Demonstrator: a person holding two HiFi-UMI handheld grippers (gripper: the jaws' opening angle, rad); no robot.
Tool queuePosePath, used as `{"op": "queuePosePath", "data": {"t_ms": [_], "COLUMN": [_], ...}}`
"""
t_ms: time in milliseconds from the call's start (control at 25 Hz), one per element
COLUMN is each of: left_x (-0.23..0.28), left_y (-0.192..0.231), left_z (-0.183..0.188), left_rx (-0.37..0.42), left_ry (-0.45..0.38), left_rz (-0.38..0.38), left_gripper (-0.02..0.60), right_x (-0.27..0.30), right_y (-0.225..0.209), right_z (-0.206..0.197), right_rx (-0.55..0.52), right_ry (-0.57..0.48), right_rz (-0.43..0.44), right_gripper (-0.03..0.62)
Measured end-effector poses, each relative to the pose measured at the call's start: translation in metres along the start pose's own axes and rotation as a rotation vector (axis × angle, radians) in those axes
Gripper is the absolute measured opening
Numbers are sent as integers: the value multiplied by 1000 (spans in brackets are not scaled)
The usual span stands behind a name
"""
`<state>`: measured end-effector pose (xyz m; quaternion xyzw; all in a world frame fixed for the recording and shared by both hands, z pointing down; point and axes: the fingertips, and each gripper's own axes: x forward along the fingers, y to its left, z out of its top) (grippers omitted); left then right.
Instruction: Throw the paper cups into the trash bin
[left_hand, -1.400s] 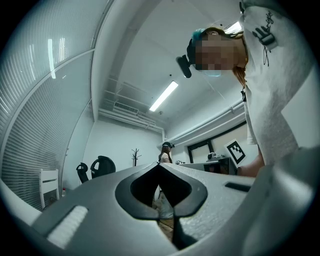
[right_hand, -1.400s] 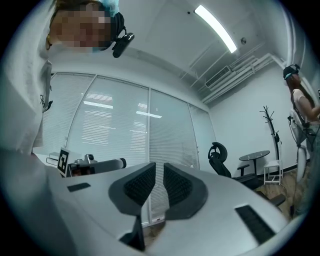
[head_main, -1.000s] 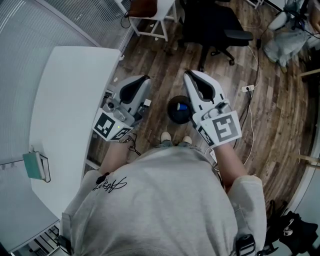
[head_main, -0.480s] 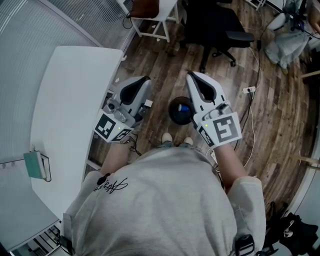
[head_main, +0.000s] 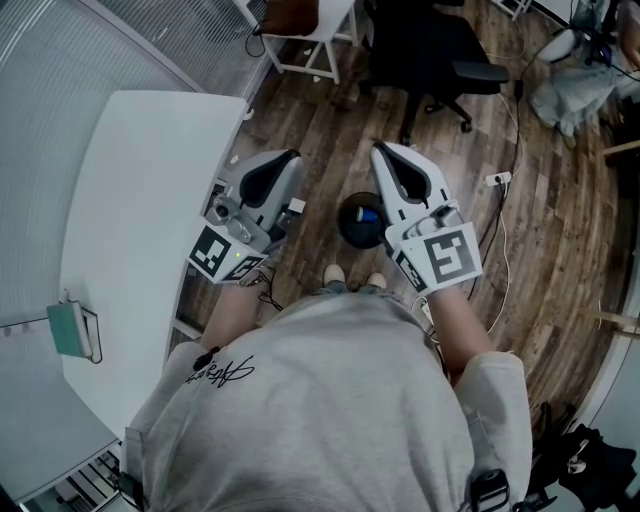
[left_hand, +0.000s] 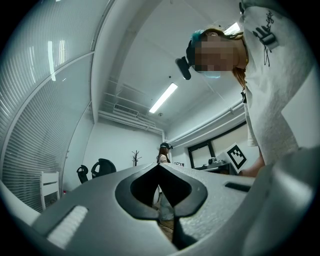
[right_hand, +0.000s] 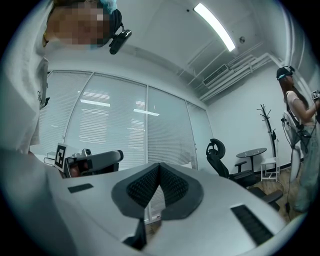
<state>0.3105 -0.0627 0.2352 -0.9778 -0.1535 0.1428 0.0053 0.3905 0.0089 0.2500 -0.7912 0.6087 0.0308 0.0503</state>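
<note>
Trash bin (head_main: 362, 222), below, beside right hand-held gripper (head_main: 381, 152)

trash bin (head_main: 352, 228): right rim hidden behind the right gripper (head_main: 378, 152)
blue thing (head_main: 368, 213) inside it: too small to identify
shoes (head_main: 332, 272): only toes show past the shirt (head_main: 330, 400)
worktop (head_main: 130, 220): near end hidden by the person's shoulder (head_main: 185, 385)

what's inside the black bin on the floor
A small blue item shows in the dark trash bin, too small to identify. The right gripper covers the bin's right edge; no paper cups can be made out.
</note>
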Motion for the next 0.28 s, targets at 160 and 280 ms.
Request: {"op": "queuePosePath", "data": {"t_ms": [160, 280], "left_x": [0, -2], "left_y": [0, 2], "left_z": [3, 4], "left_rx": [6, 7], "left_ry": [-3, -1], "left_rz": [-6, -2], "left_gripper": [3, 3], "right_x": [1, 2], "right_y": [3, 5], "right_z": [2, 3], "right_rx": [-4, -5], "right_ry": [0, -1], "right_rz": [3, 4], "right_gripper": [11, 11]}}
